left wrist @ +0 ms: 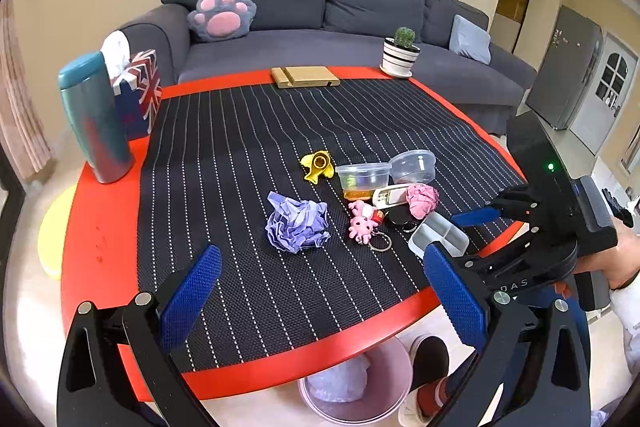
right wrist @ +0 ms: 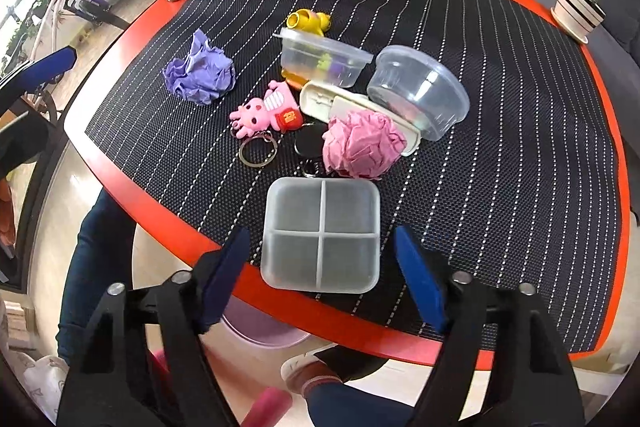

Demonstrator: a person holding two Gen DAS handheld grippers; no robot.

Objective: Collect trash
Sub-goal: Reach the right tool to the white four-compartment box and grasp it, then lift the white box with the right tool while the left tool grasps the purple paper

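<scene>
Right hand-held gripper (right wrist: 320,279), jaws part-open astride our divided tray (right wrist: 320,235), untouched: next we close and bin it.

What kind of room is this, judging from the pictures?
Most likely a home living room. A grey sofa with a paw-shaped cushion stands behind a round red table, and a refrigerator is visible further back, near a doorway.
</scene>
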